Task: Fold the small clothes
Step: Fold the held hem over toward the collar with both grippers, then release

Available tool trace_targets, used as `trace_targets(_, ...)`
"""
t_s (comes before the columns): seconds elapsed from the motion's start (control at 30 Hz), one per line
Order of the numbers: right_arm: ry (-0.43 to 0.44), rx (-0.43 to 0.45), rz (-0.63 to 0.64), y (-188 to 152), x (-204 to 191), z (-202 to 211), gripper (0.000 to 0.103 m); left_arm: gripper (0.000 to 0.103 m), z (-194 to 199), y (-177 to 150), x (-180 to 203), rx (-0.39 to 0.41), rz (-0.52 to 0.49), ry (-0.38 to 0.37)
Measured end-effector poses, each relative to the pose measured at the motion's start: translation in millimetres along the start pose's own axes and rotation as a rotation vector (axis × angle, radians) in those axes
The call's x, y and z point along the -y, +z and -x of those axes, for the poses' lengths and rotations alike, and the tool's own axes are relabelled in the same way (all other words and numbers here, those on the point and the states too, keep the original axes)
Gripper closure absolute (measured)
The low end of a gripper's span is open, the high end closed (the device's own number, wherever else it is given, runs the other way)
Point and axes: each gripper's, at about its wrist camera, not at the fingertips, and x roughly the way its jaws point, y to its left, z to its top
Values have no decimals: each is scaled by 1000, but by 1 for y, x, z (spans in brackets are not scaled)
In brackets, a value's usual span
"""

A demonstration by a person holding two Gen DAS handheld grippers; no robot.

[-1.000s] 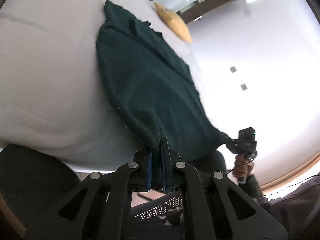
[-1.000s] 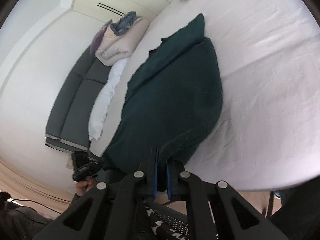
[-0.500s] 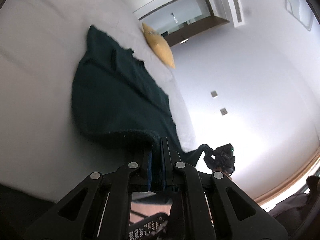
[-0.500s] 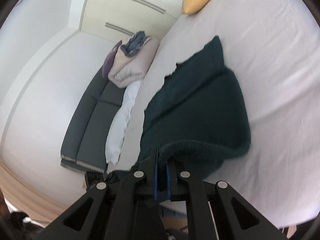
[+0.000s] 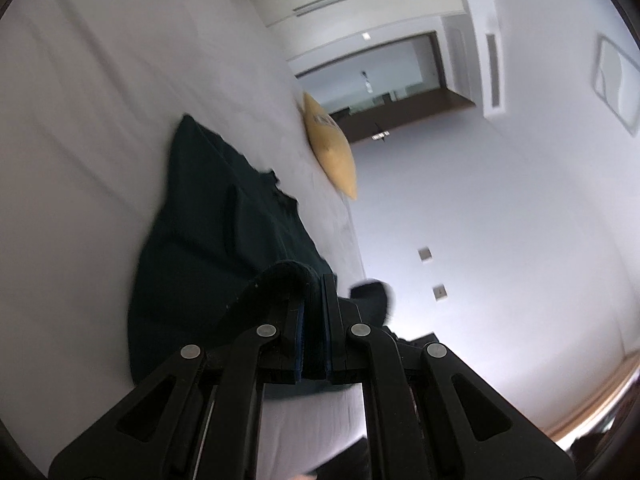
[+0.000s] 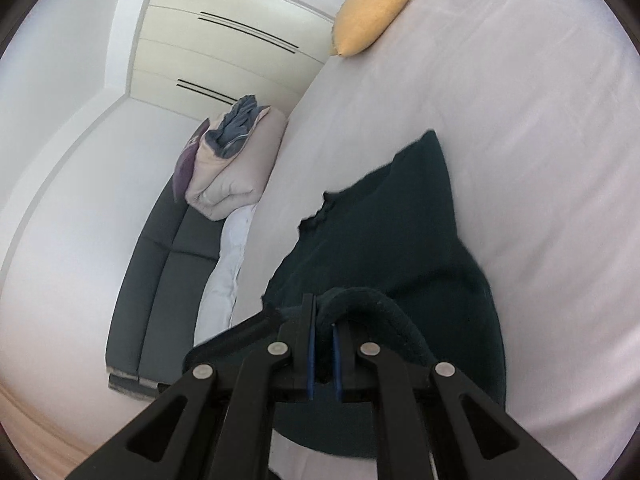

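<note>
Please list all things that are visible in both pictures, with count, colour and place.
garment: 1, dark green, on the bed, near edge lifted
bed: 1, white sheet, under the garment
cushion: 1, yellow, far end of the bed
sofa: 1, dark grey, beside the bed
bedding: 1 pile, beige, on the sofa
wardrobe: 1, cream, far wall
left gripper: 1, black, jaws shut on the garment
right gripper: 1, black, jaws shut on the garment
</note>
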Motion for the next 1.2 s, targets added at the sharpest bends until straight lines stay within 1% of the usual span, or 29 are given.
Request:
trace_targets(0.07,-12,9,2,13,0,-11,95,97,-14,21,-6,9,8,14)
trace_targets(0.23,-55,23,-8,47,9,-36,95,97,-61,71,-12,-2,-4,55)
trace_targets(0.4,-91,29,-24,75,18,-58,95,97,-98,112,-14,-13,-16,87)
trace_targets(0.43,-97,30,-30,79,20,-62,95,97,-109,125,-20,-10,-13,98)
trace_targets(0.57,-120,33,-49,97,27,-81,95,97,-134,148,-39,-15,7,142)
trace_targets(0.63,-139,26,-57,106,32,-92,94,97,-149,157,-54,-21,24,182)
trace_targets(0.67,-155,23,-67,109,37,-96,92,97,-156,161,-63,-25,44,202)
trace_targets(0.73,-204,19,-102,114,49,-106,91,96,-170,170,-85,-36,107,231)
trace_targets(0.77,-211,18,-119,114,54,-108,89,92,-175,173,-94,-42,142,253)
trace_targets(0.8,-206,25,-153,114,63,-108,86,79,-176,176,-100,-36,164,270)
trace_targets(0.83,-199,38,-166,114,67,-106,82,67,-174,181,-103,-7,167,272)
trace_targets(0.87,-188,54,-164,113,69,-102,77,32,-170,184,-103,20,166,267)
trace_targets(0.9,-185,64,-152,111,69,-99,71,19,-163,187,-102,58,165,252)
trace_targets(0.93,-186,70,-139,110,67,-96,57,19,-155,190,-100,94,162,240)
trace_targets(0.97,-176,75,-122,109,65,-94,51,19,-150,192,-99,99,163,229)
trace_targets(1.03,-201,81,-81,110,54,-90,49,19,-140,188,-96,92,170,222)
trace_targets(1.07,-214,85,-62,109,49,-87,48,19,-136,184,-92,87,155,227)
trace_targets(1.2,-279,108,49,96,25,-64,48,19,-126,150,-67,39,29,264)
